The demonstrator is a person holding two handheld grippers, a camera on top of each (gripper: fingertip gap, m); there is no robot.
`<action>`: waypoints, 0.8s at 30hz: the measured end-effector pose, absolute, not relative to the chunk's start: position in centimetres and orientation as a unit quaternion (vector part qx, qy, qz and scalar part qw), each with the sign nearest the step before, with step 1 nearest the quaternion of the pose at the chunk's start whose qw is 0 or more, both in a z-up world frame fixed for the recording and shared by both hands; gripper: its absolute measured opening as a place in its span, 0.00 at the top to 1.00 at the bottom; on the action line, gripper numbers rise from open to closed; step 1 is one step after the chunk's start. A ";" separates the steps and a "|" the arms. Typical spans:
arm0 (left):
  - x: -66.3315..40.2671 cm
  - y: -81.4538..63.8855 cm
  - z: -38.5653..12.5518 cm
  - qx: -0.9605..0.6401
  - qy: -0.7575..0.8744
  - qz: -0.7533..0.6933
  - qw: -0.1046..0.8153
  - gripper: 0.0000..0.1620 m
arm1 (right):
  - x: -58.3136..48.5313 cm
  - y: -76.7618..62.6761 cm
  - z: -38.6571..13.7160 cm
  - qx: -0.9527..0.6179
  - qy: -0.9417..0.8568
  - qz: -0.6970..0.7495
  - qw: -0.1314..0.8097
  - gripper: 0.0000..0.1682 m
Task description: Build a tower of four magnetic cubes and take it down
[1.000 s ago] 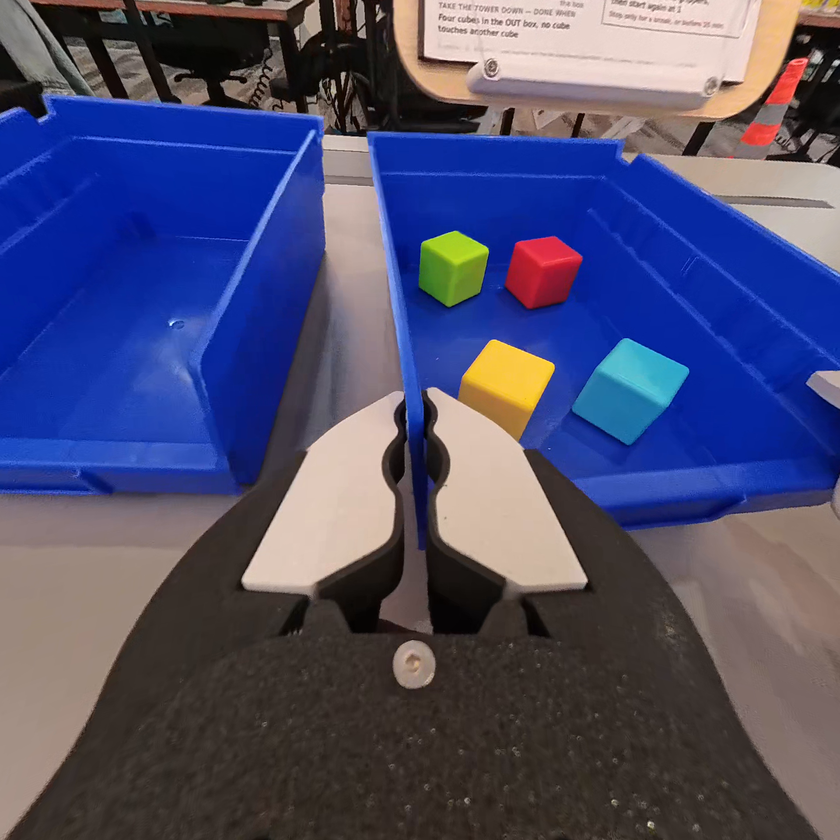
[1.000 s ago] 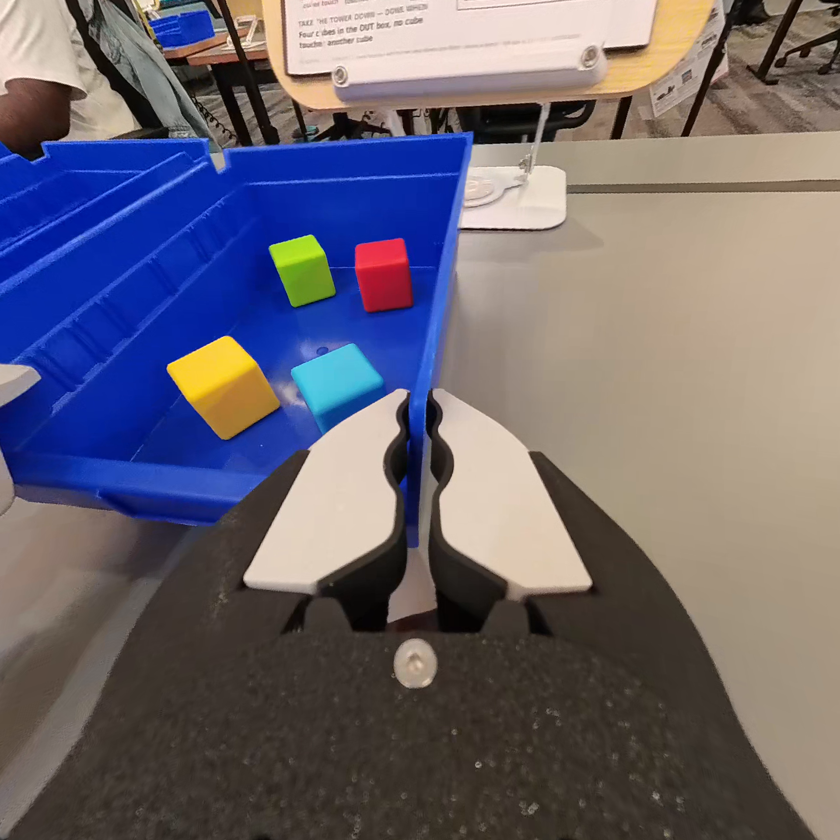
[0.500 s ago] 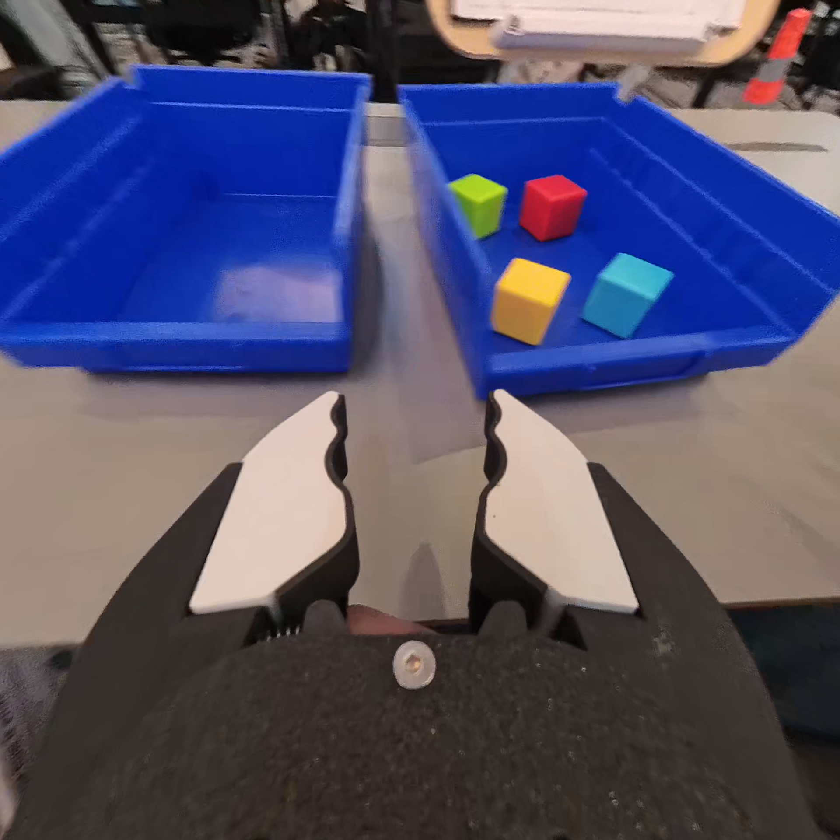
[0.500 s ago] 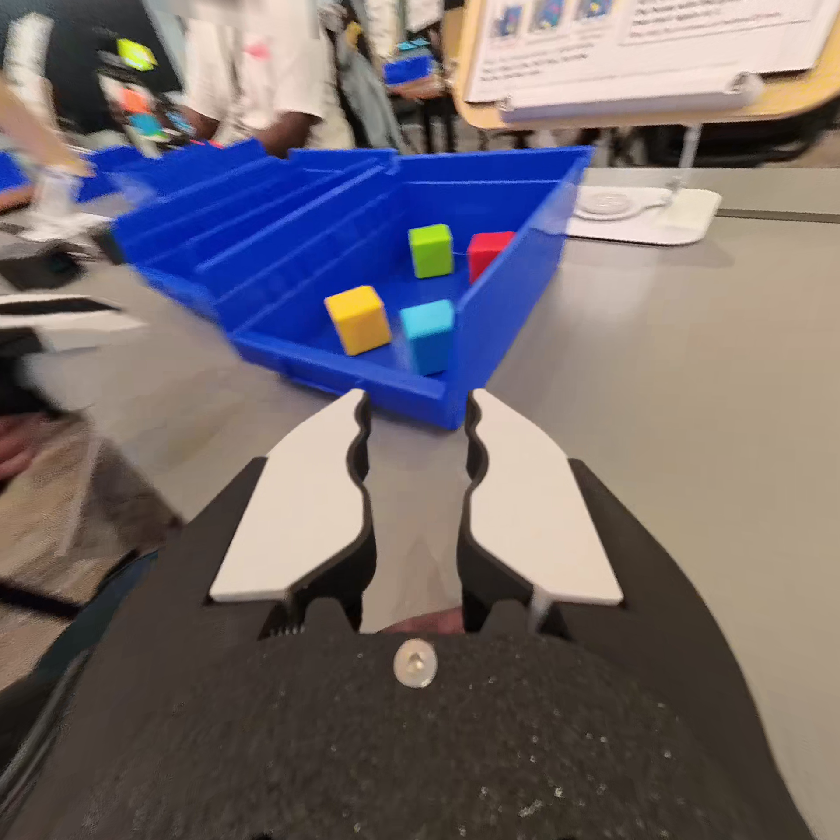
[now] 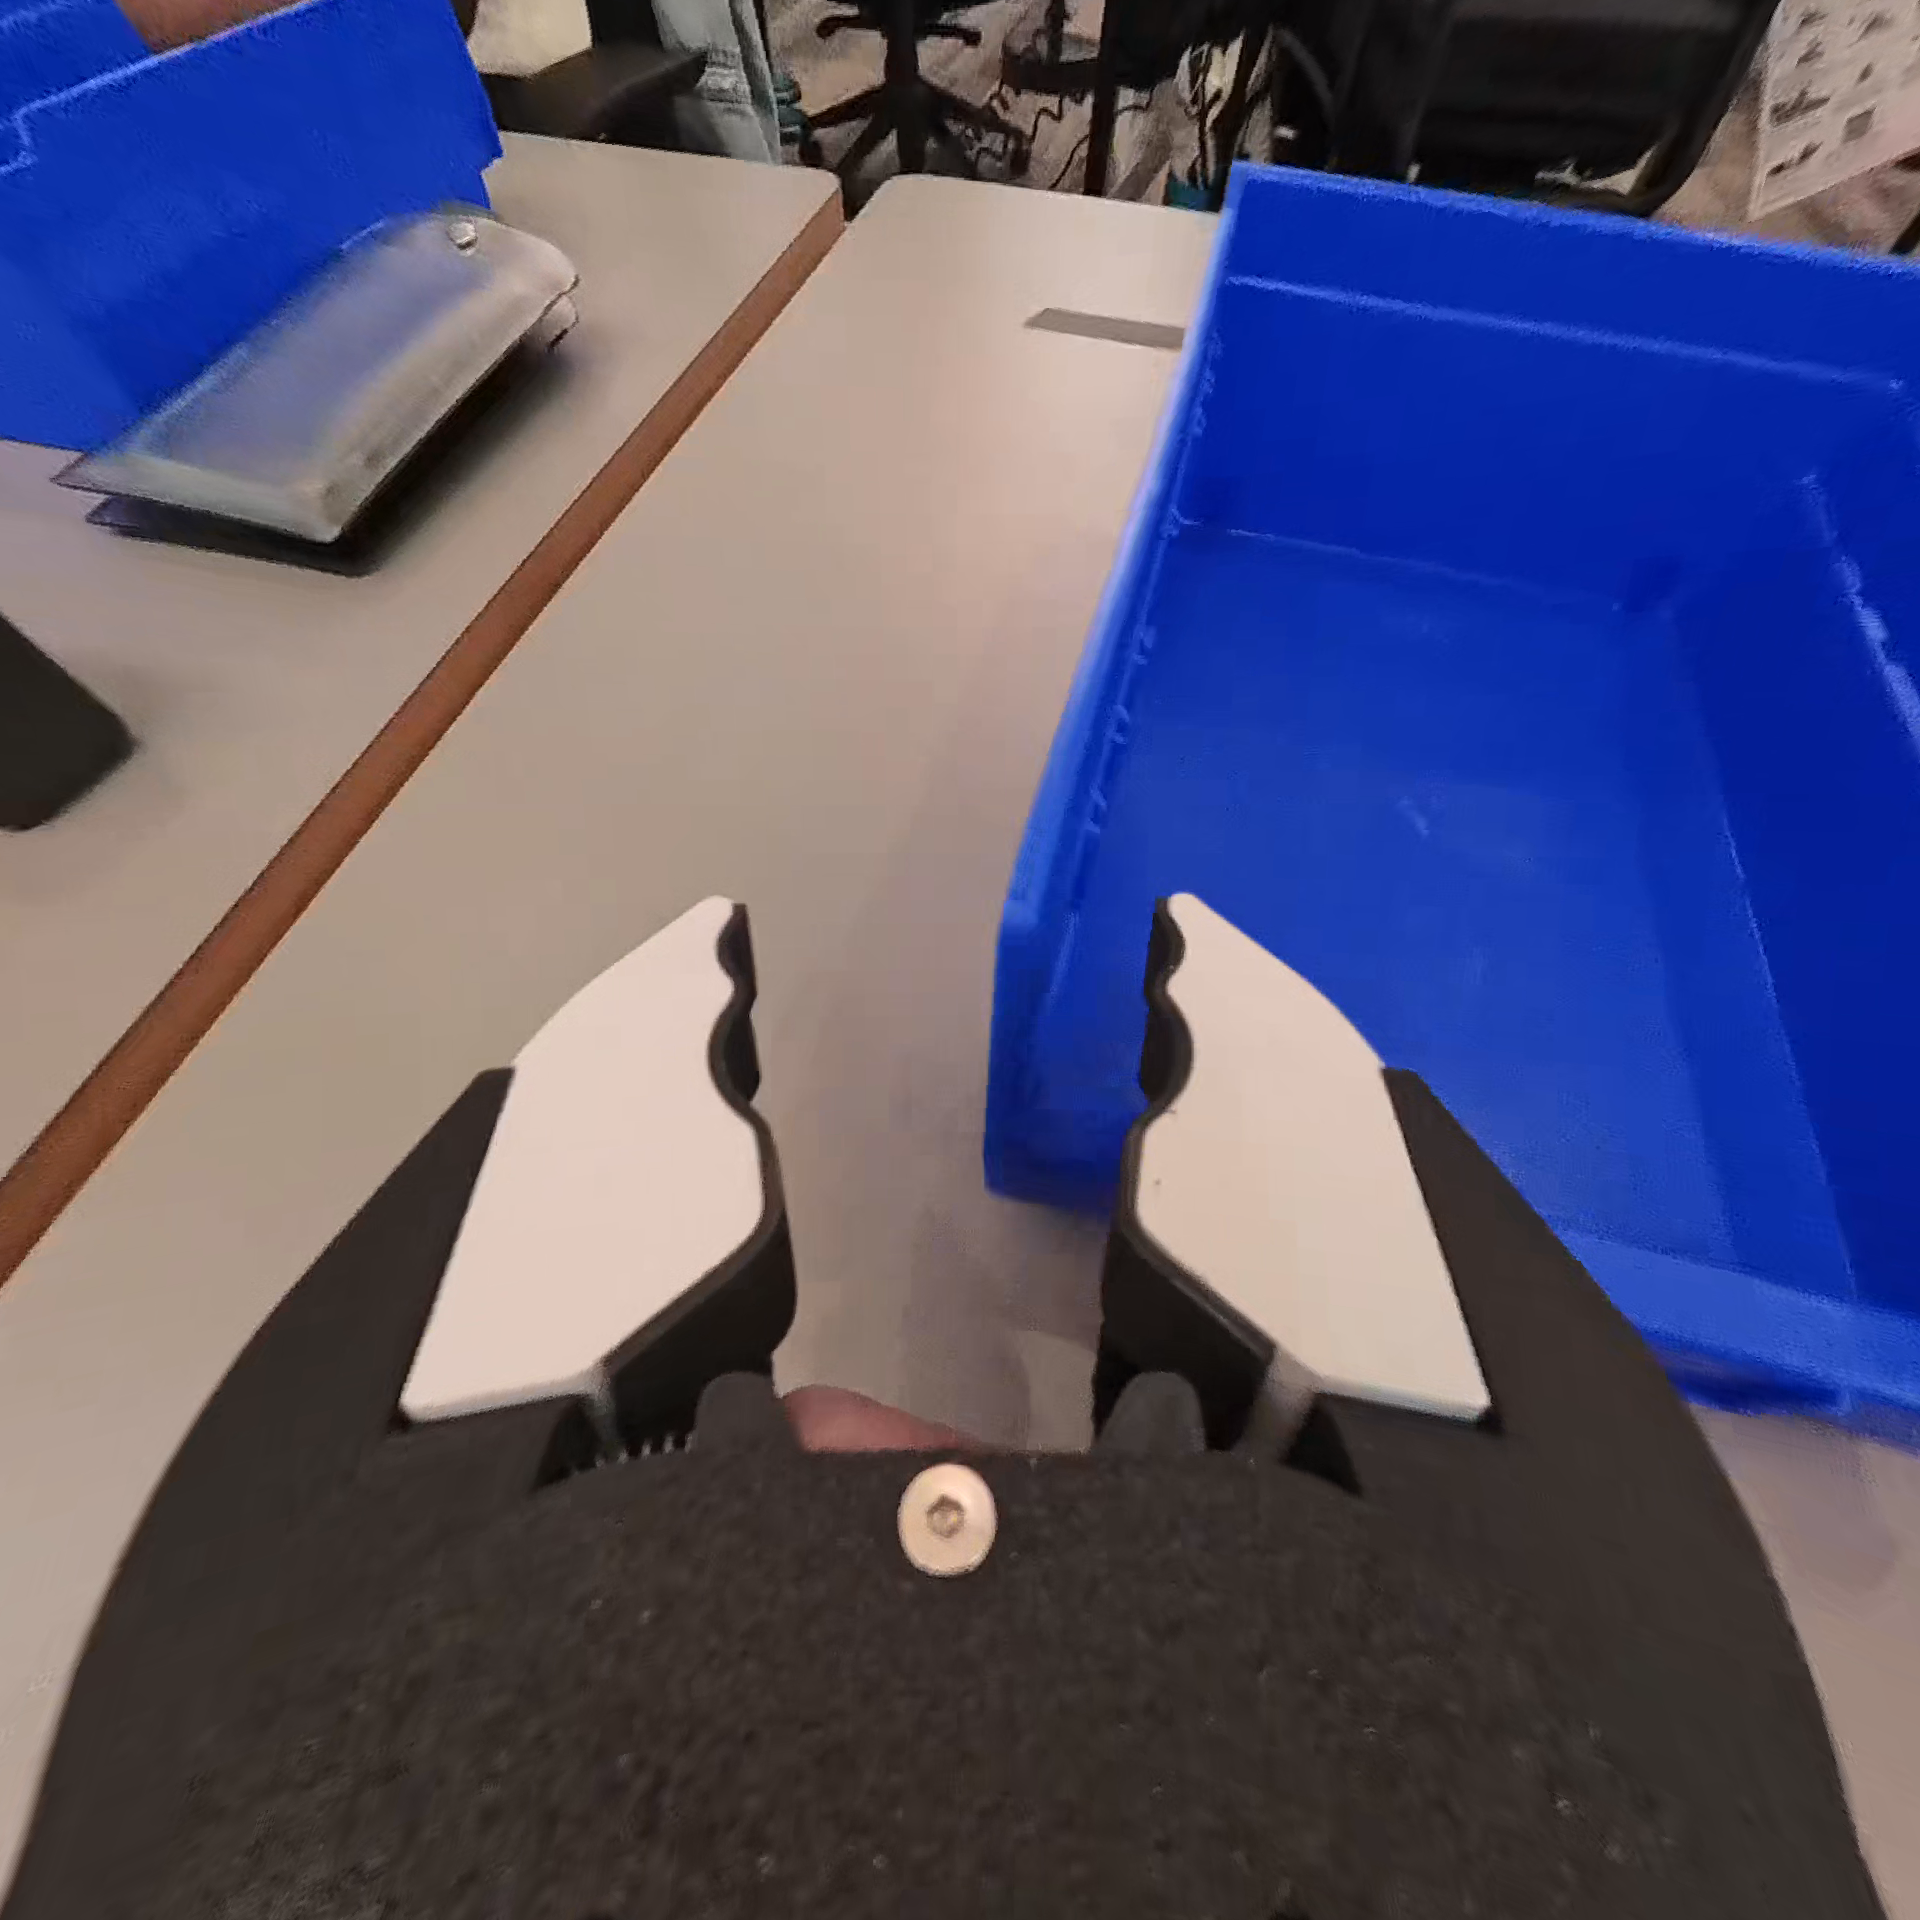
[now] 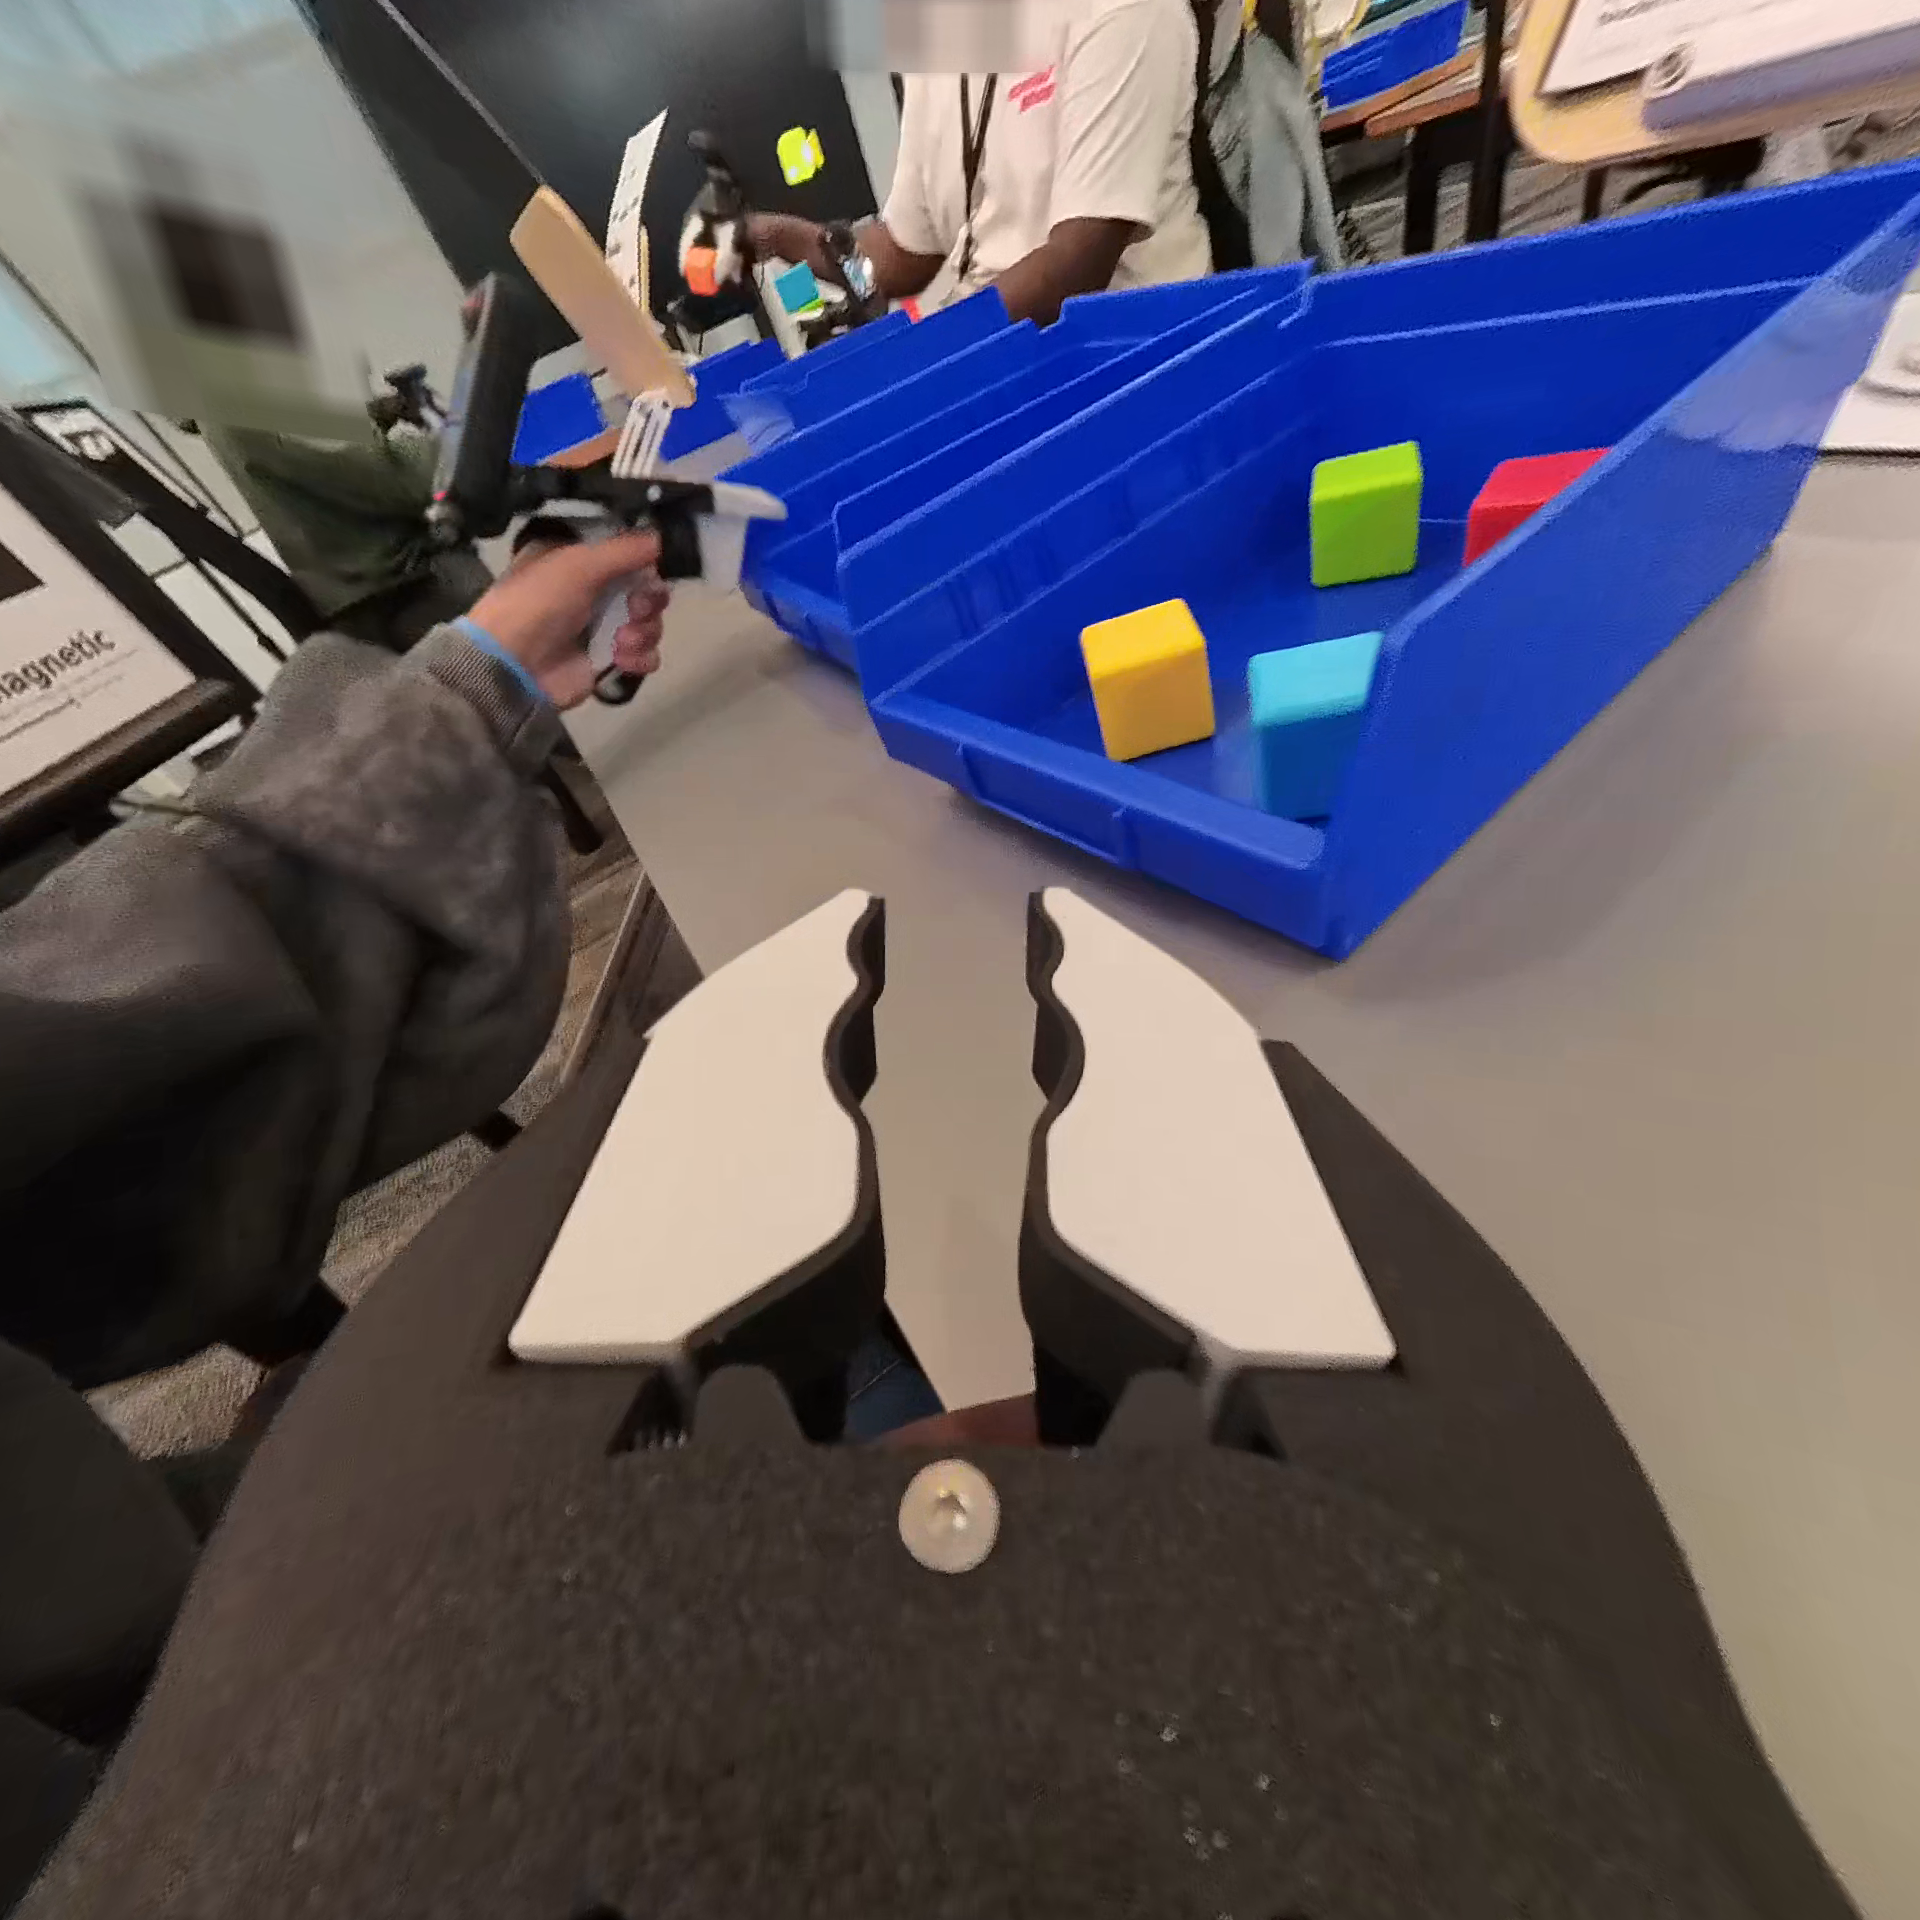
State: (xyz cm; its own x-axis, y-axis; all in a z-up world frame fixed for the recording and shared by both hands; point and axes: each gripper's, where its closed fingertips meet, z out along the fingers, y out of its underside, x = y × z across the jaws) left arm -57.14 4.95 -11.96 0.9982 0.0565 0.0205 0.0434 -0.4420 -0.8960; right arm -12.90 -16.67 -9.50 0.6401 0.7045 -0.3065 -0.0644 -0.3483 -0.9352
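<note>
Hovering over grey table [image 5: 852, 644]: left gripper [image 5: 948, 914], fingers spread wide, nothing between them. Right fingertip [image 5: 1195, 935] overlaps near corner of empty blue bin [image 5: 1101, 852]; contact cannot be told. Second table to the left, dark blurred object [image 5: 322, 395] on it.

Right gripper [image 6: 956, 904]: jaws parted by a narrower gap, also holding nothing, above bare tabletop [image 6: 1558, 1091], short of second blue bin [image 6: 1507, 727].

Inside that bin, all separate, none stacked: yellow cube [image 6: 1148, 677] and cyan cube [image 6: 1311, 717] toward near wall, green cube [image 6: 1364, 511] and red cube [image 6: 1527, 499] farther back; red partly hidden by bin's side wall.

Seen from right wrist view: left hand [image 6: 566, 613] in grey sleeve [image 6: 364, 831] gripping the other tool's handle, beside the empty bin. Person in white shirt [image 6: 1060, 156] beyond.
</note>
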 end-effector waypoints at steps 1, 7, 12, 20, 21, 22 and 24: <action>-57.3 5.6 -12.1 -0.849 -0.031 -0.003 0.528 0.60 | -13.3 -16.8 -9.8 -0.738 -0.224 0.364 0.522 0.84; -55.6 6.2 -12.4 -0.852 0.026 -0.051 0.520 0.94 | -15.7 -17.7 -11.6 -0.757 -0.260 0.361 0.478 0.85; -53.0 2.5 -12.5 -0.854 0.032 -0.039 0.518 0.98 | -17.8 -17.5 -12.0 -0.767 -0.266 0.347 0.470 0.85; -51.2 -7.8 -12.4 -0.844 -0.021 0.018 0.535 0.98 | -23.7 -14.1 -11.4 -0.782 -0.244 0.283 0.499 0.79; -51.1 -8.8 -12.4 -0.842 -0.028 0.016 0.538 0.98 | -24.9 -13.9 -11.2 -0.779 -0.236 0.293 0.502 0.75; -50.9 -9.8 -12.4 -0.841 -0.035 0.012 0.540 0.98 | -25.9 -13.6 -11.1 -0.777 -0.231 0.297 0.504 0.74; -50.5 -11.6 -12.4 -0.836 -0.047 0.004 0.546 0.98 | -27.9 -12.9 -10.9 -0.774 -0.225 0.290 0.515 0.69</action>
